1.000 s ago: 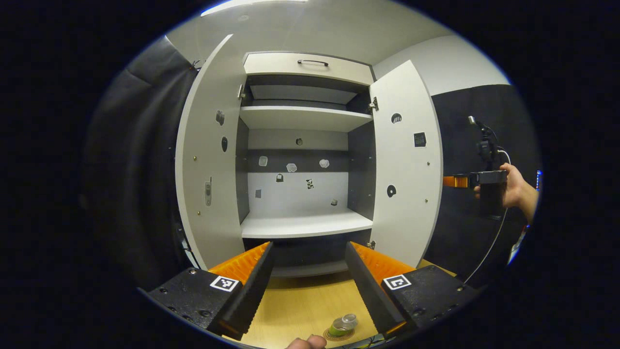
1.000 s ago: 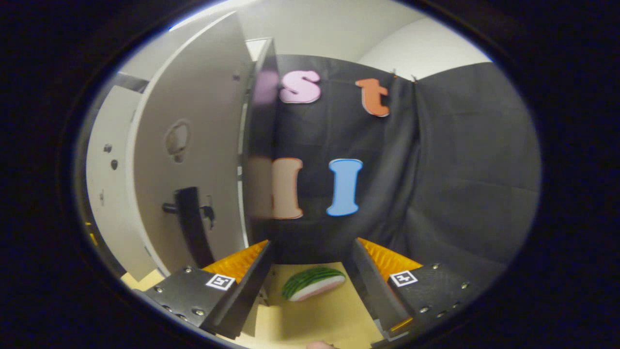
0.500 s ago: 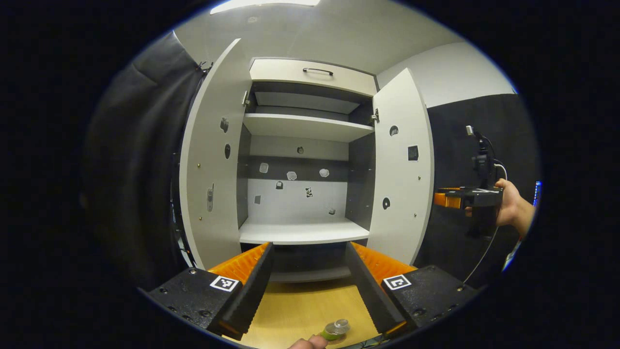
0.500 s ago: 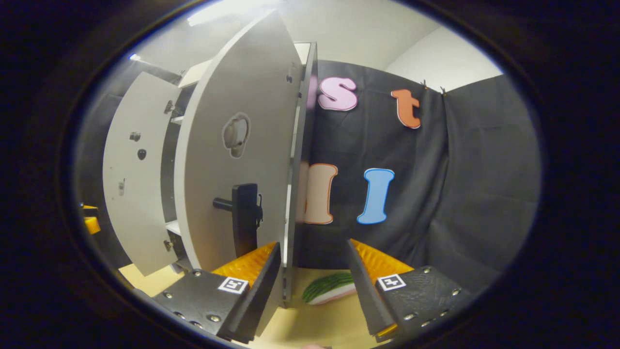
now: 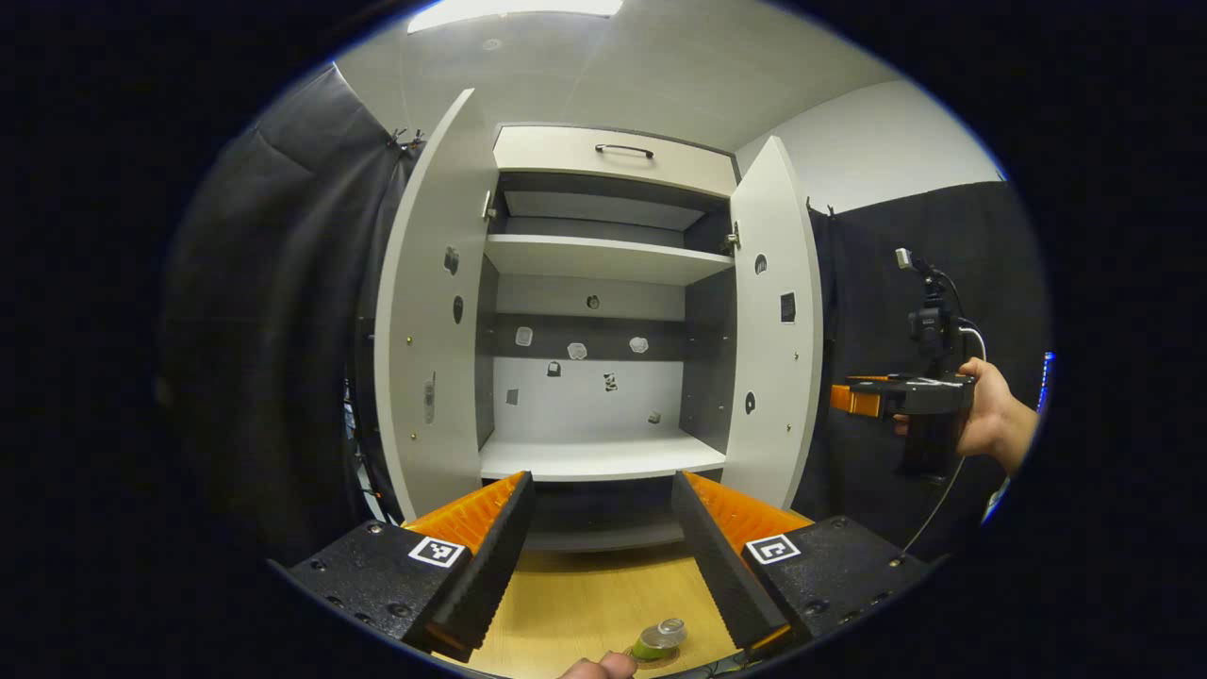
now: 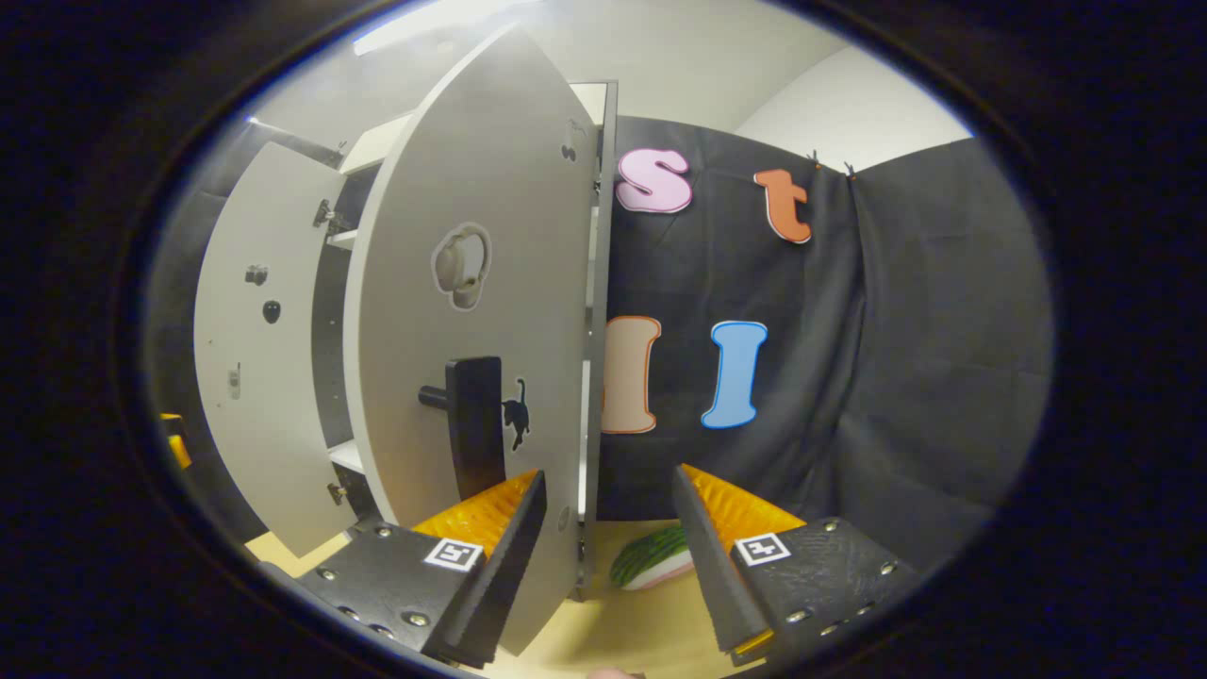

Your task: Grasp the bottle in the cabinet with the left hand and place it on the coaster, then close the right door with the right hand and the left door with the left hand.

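Note:
The small clear bottle (image 5: 660, 638) with a green band stands on the round coaster (image 5: 651, 654) on the wooden table, just below my left gripper (image 5: 603, 556), which is open and empty in front of the cabinet (image 5: 603, 283). Both doors stand open: the left door (image 5: 434, 311) and the right door (image 5: 778, 321). In the right gripper view, the right door (image 6: 471, 283) with its dark handle (image 6: 471, 424) is close up. Its free edge lies between the open fingers of my right gripper (image 6: 603, 556). A hand (image 5: 990, 424) holds the right gripper (image 5: 863, 399) beside that door.
The cabinet shelves (image 5: 599, 457) are bare, with small stickers on the back panel. A toy watermelon slice (image 6: 651, 558) lies on the table (image 6: 622, 641) behind the right door. Black cloth (image 6: 896, 377) hangs on both sides of the cabinet. A drawer (image 5: 613, 156) tops the cabinet.
The right gripper has shifted left until the right door's edge sits between its fingers, and the door has swung a little inward. The left gripper has drawn back slightly.

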